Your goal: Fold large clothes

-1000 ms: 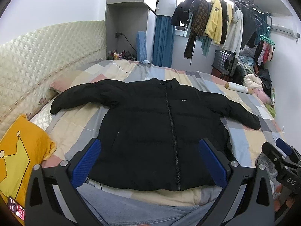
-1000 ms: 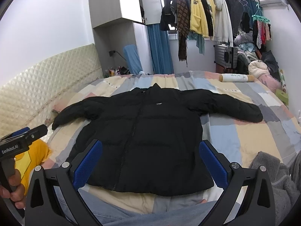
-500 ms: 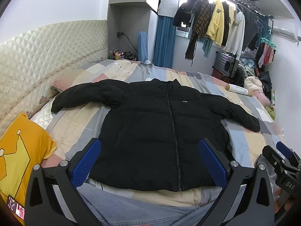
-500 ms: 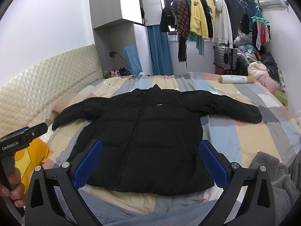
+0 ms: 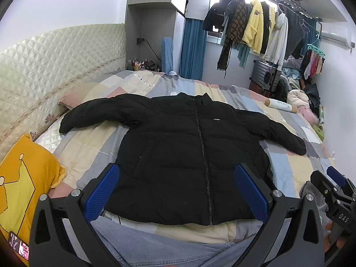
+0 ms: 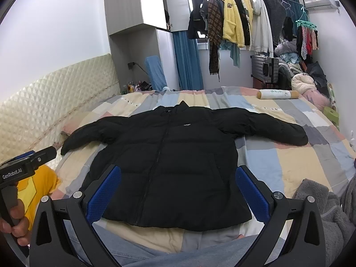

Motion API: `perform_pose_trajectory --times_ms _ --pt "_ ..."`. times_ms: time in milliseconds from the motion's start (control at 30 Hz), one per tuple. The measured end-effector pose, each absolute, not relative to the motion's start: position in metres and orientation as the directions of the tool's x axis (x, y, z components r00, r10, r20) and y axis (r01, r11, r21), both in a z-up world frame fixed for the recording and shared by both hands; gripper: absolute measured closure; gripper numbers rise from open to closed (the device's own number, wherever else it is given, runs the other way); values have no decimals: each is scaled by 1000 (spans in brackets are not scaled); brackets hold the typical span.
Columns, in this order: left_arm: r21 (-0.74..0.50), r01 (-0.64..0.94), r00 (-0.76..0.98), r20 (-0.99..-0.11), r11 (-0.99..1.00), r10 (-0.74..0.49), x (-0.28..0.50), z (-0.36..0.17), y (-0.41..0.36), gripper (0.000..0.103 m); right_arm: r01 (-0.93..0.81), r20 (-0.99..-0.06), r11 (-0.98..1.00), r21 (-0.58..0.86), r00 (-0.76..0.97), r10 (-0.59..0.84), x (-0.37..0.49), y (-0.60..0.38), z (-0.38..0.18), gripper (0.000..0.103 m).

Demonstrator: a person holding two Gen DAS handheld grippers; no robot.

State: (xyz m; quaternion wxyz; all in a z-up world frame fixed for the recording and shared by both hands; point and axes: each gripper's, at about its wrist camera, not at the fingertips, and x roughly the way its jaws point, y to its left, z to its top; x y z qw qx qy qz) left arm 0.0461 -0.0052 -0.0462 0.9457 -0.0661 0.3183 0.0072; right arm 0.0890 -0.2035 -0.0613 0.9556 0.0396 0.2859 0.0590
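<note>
A black puffer jacket (image 5: 191,153) lies flat and zipped on the patchwork bedspread (image 5: 89,146), front up, both sleeves spread out sideways. It also shows in the right wrist view (image 6: 169,166). My left gripper (image 5: 178,189) is open and empty, held above the jacket's hem. My right gripper (image 6: 178,189) is open and empty too, above the hem from a little further right. The left gripper's body shows at the left edge of the right wrist view (image 6: 26,166); the right one shows at the right edge of the left wrist view (image 5: 333,189).
A yellow pillow (image 5: 24,178) lies at the near left. A quilted headboard (image 5: 55,62) runs along the left. A roll pillow (image 6: 276,94) lies at the far right of the bed. A grey fleece (image 6: 322,211) is at the near right. Clothes hang on a rack (image 6: 233,22) behind.
Both grippers have tilted up slightly, so the jacket sits a little lower in view. The jacket has not moved and both grippers stay open.
</note>
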Motion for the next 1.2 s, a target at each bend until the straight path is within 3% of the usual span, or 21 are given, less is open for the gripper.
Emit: perform_pose_trajectory --times_ms 1200 --pt "-123 -43 796 -605 991 -41 46 -43 -15 0 -86 -545 990 116 828 136 86 -207 -60 0"
